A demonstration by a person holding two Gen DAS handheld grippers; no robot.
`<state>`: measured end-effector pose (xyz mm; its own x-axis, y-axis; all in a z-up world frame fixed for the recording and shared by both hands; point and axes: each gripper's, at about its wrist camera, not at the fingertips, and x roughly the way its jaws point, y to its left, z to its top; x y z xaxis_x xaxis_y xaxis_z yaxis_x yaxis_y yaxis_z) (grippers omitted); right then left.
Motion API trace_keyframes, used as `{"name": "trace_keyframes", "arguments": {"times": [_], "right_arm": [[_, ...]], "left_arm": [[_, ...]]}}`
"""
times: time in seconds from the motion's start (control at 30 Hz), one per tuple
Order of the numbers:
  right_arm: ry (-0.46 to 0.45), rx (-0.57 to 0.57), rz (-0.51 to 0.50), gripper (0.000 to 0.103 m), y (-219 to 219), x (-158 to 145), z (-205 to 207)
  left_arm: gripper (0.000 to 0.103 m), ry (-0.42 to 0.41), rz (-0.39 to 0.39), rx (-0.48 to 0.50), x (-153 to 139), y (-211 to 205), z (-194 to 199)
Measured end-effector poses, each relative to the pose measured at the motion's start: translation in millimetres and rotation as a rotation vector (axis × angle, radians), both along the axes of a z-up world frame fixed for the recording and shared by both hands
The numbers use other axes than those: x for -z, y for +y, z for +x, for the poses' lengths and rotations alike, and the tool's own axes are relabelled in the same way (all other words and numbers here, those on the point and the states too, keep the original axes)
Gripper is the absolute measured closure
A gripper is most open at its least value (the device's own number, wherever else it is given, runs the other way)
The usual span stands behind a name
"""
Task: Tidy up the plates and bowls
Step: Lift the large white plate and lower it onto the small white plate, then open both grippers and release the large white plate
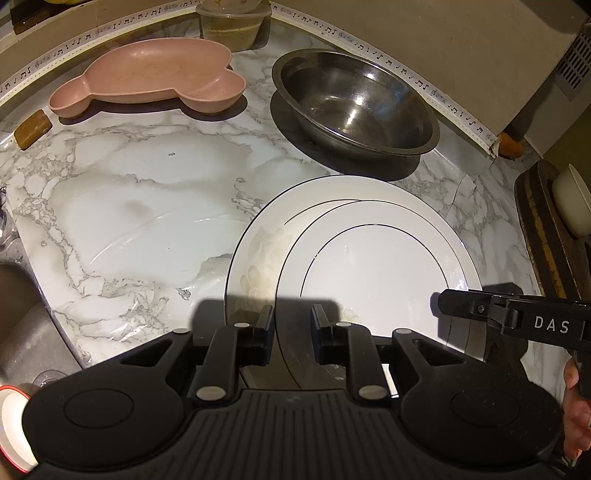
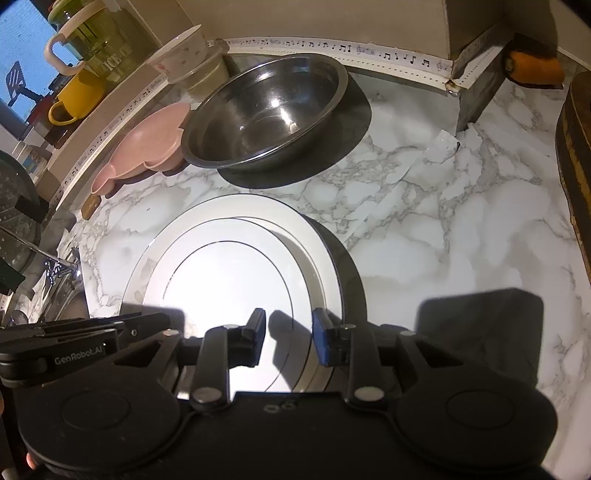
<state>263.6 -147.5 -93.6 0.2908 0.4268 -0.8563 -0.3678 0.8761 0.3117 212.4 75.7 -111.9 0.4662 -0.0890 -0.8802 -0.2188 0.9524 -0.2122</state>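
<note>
A smaller white plate [image 1: 376, 266] lies on a larger white plate [image 1: 255, 251] on the marble counter; both show in the right wrist view, small [image 2: 229, 273] on large [image 2: 314, 236]. My left gripper [image 1: 291, 332] is open over the plates' near left rims, holding nothing. My right gripper [image 2: 288, 332] is open over the plates' near right rims, holding nothing. A steel bowl [image 1: 354, 107] stands behind the plates, also in the right wrist view [image 2: 269, 107]. A pink divided dish [image 1: 147, 77] lies at the back left, also in the right wrist view [image 2: 147, 144].
A lidded container [image 1: 232, 26] stands at the back wall. A sink [image 1: 22, 332] lies to the left. A wooden board [image 1: 546, 229] with a pale bowl [image 1: 572, 203] is at the right. A glass jar [image 2: 96, 33] and a yellow mug [image 2: 74, 99] stand on a shelf.
</note>
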Motion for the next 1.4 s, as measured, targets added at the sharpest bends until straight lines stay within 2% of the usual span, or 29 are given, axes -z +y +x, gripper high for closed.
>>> {"name": "trace_keyframes", "arguments": {"times": [0.13, 0.5, 0.73, 0.83, 1.07, 1.27, 1.33, 1.37, 1.4], "right_arm": [[0.012, -0.002, 0.012, 0.069, -1.1, -0.9, 0.3], [0.020, -0.019, 0.004, 0.065, -3.3, -7.4, 1.1], [-0.036, -0.036, -0.006, 0.053, -5.9, -20.6, 0.0], [-0.048, -0.033, -0.009, 0.052, -7.0, -22.5, -0.1], [-0.081, -0.060, -0.009, 0.051, -5.1, -30.9, -5.3], [-0.150, -0.120, -0.016, 0.038, 9.6, -49.6, -13.1], [-0.180, -0.142, -0.017, 0.033, 17.0, -58.8, -13.1], [-0.195, -0.155, -0.016, 0.030, 21.2, -63.9, -12.4], [-0.209, -0.167, -0.015, 0.029, 25.8, -68.5, -11.3]], "left_arm": [[0.084, 0.004, 0.004, 0.005, 0.2, -0.7, 0.7], [0.084, 0.009, 0.011, 0.016, 1.0, -0.6, 0.9], [0.084, 0.015, 0.012, 0.025, -1.6, 0.3, 1.3], [0.084, 0.008, 0.025, 0.043, -7.7, 0.6, 0.4], [0.084, -0.052, 0.005, 0.094, -28.3, 0.8, -12.9], [0.083, -0.102, 0.034, 0.096, -46.7, 2.4, -19.8], [0.082, -0.125, 0.044, 0.091, -55.6, 6.4, -19.8], [0.075, -0.136, 0.046, 0.083, -60.0, 9.2, -19.2], [0.064, -0.150, 0.046, 0.076, -64.5, 12.5, -18.9]]}}
